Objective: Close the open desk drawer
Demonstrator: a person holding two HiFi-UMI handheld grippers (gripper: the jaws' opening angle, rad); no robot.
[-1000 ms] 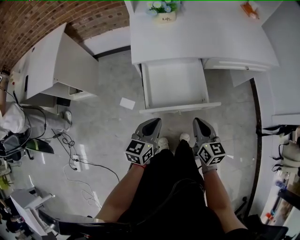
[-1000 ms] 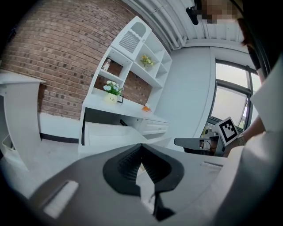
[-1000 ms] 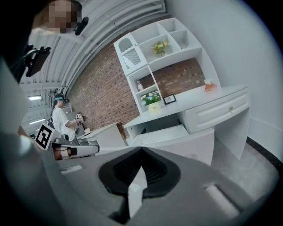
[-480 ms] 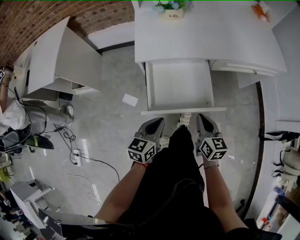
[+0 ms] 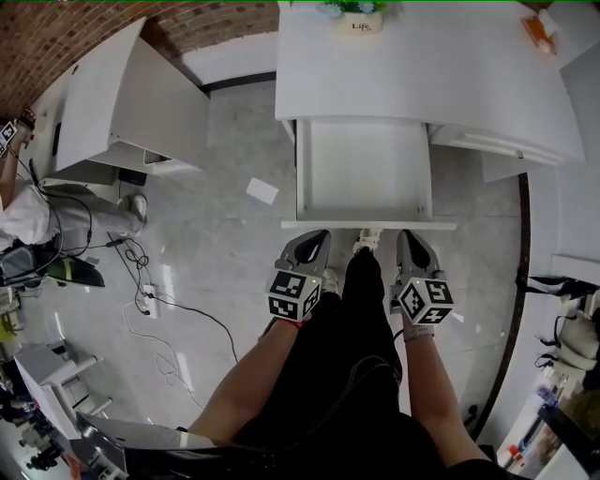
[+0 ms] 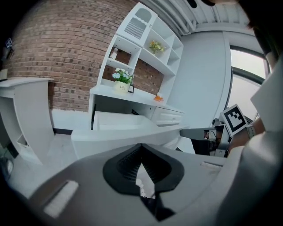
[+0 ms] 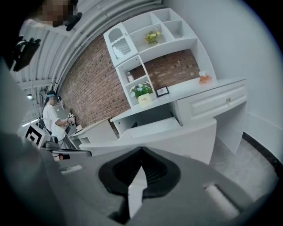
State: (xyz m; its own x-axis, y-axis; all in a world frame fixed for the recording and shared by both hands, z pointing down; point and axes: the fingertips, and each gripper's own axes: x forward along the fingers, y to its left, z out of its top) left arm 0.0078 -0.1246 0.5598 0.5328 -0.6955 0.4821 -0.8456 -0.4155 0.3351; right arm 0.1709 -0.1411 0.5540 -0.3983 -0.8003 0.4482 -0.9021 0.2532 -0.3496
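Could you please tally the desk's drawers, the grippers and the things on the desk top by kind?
Drawers: 2 (open drawer, shut drawer)
Grippers: 2 (left gripper, right gripper; fingers together, nothing held)
Flower pot: 1
Frame: 1
Orange thing: 1
Total: 7

The person wears black clothes (image 5: 352, 375) and white shoes (image 5: 369, 243); the forearms are bare. The left gripper (image 5: 307, 246) and right gripper (image 5: 413, 246) are grey shells with black ribbed pads (image 6: 126, 164), each carrying a cube (image 5: 293, 294) of black-and-white square markers.
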